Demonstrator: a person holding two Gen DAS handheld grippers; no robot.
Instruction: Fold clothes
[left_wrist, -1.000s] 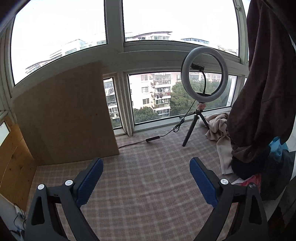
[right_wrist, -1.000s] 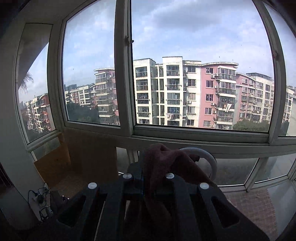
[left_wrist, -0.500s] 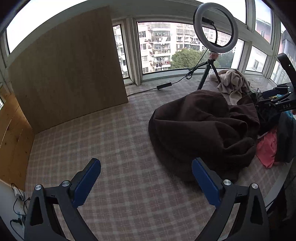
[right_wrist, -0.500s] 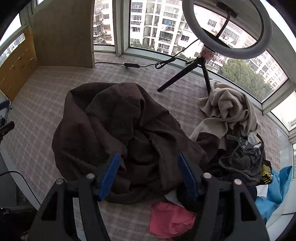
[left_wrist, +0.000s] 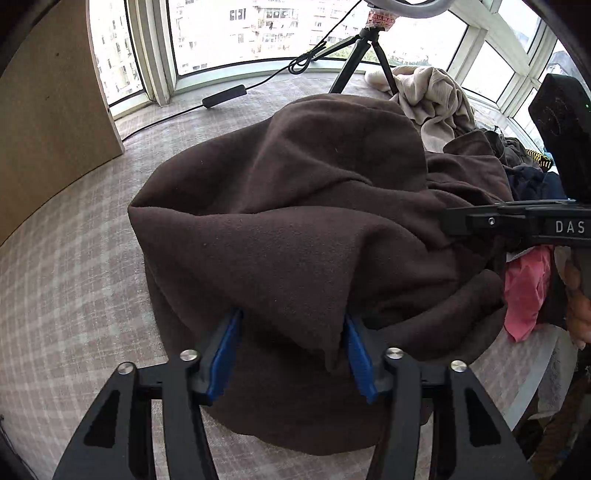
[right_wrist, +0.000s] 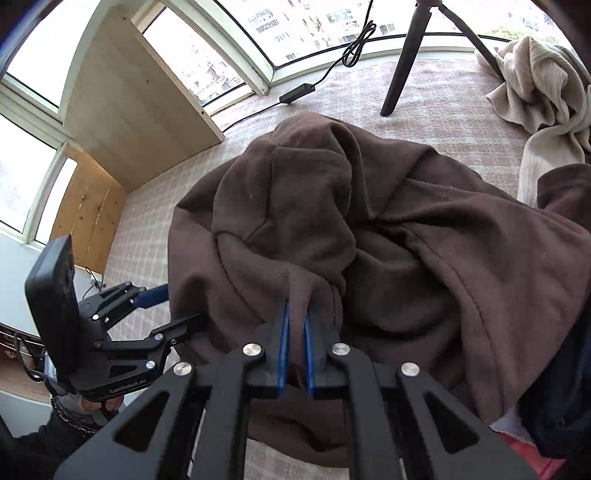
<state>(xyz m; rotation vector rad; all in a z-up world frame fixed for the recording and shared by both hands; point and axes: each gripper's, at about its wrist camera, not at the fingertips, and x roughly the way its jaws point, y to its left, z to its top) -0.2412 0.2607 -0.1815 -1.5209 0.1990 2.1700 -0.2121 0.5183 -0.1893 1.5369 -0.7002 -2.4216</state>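
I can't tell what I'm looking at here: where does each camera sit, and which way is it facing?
Left wrist view: on the left tongs, aimed down at the brown garment; its own blue-padded fingers show, closing with a fold between them.
Right wrist view: on the right tongs, aimed down at the brown garment; its own fingers pinch a fold.
Shared: the brown garment, the tripod, the beige garment; each view also catches the other tongs.

We see a dark brown fleece hoodie (left_wrist: 295, 206) lying crumpled in a mound right in front of both grippers, its hood bunched on the far side. One near fold sits between the left gripper's (left_wrist: 291, 350) blue pads, another in the right gripper (right_wrist: 295, 347).
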